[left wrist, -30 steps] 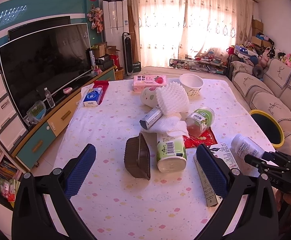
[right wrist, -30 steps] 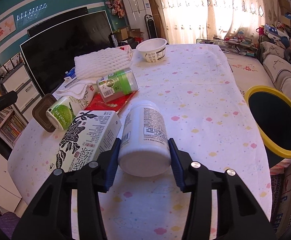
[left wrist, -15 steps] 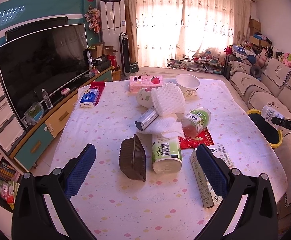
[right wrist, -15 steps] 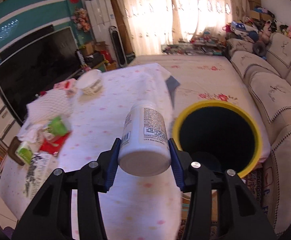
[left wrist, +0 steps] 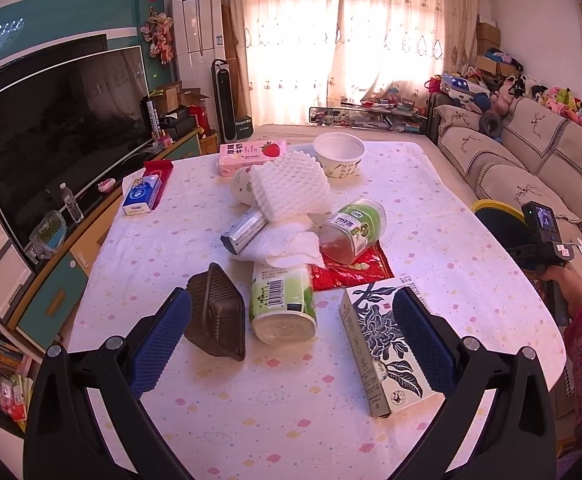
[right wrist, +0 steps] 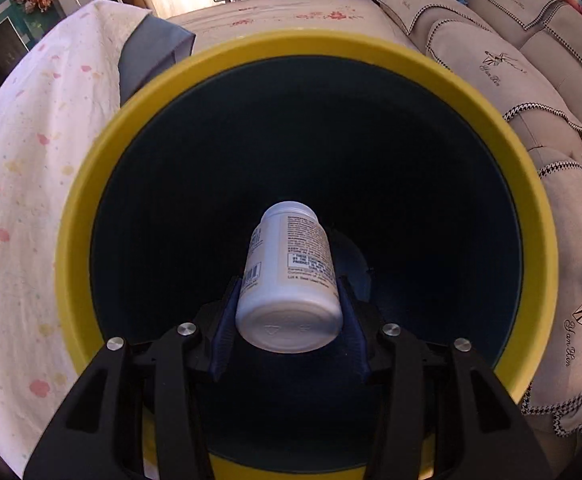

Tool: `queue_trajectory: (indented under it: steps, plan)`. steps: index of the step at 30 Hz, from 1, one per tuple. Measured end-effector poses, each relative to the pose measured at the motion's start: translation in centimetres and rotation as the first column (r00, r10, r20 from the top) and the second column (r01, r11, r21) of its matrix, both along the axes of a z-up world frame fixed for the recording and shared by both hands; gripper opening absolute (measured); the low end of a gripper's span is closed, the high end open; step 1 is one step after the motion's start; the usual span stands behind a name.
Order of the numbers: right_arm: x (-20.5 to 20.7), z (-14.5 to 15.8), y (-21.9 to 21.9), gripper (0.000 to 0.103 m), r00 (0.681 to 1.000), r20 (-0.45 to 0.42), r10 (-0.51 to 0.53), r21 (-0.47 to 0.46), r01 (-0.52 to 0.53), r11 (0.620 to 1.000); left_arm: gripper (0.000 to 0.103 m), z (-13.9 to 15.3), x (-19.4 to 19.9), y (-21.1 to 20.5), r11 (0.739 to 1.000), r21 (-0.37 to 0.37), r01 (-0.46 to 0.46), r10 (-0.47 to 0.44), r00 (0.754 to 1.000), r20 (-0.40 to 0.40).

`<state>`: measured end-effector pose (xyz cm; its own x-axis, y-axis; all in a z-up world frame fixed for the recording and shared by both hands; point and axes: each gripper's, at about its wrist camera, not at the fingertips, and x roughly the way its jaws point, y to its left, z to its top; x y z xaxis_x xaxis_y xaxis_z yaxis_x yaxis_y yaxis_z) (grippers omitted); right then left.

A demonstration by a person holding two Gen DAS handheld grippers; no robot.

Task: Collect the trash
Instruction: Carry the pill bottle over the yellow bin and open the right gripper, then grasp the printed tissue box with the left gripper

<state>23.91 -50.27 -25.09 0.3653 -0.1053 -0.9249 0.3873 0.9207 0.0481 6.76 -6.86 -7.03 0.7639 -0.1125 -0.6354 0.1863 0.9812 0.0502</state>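
Swung off the table [left wrist: 471, 216], right gripper [right wrist: 287, 320] now points steeply down into yellow-rimmed bin [right wrist: 331, 46], clamping white bottle [right wrist: 287, 276]; left gripper [left wrist: 291, 344] w/ jaws apart, empty.

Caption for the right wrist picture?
Right gripper holds a white bottle over the yellow-rimmed bin.
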Motion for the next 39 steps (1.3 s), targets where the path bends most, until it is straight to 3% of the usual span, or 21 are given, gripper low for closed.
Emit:
queue_trajectory:
  steps: [7,13,20,27,34,37,39]
  plan:
    - [0.4,-0.4,-0.6,0.046,0.998,-0.057,-0.002,0.030,0.003,1.000,0.099,-0.9,0.1,-2.5,0.998,0.014,0.068,-0.067,0.997,-0.030]
    - [0.6,-0.3,-0.4,0.048,0.999,-0.049,-0.001,0.035,0.003,0.999,0.099,-2.5,-0.2,-5.3,0.989,0.013,0.150,-0.148,0.985,-0.090]
    - [0.8,-0.2,-0.5,0.050,0.999,-0.034,0.003,0.054,-0.001,0.999,0.099,-5.0,0.4,-8.2,0.982,0.010,0.187,-0.182,0.966,-0.182]
    - [0.2,0.8,-0.2,0.054,1.000,-0.001,0.006,0.049,-0.006,0.999,0.099,-7.5,1.4,-9.1,0.991,0.060,0.123,-0.103,0.958,-0.267]
    - [-2.1,3.0,1.7,0.061,0.996,0.073,0.044,0.042,-0.047,0.998,0.099,-8.8,1.8,-9.2,0.992,0.063,0.106,-0.083,0.951,-0.299]
    - [-3.9,4.5,2.3,0.065,0.991,0.125,0.042,0.043,-0.048,0.998,0.093,-9.0,1.8,-9.1,0.994,0.033,0.106,-0.091,0.948,-0.304]
    - [-5.2,5.6,2.6,0.065,0.985,0.168,0.038,0.050,-0.047,0.998,0.081,-8.9,1.7,-8.8,0.995,0.009,0.104,-0.096,0.949,-0.301]
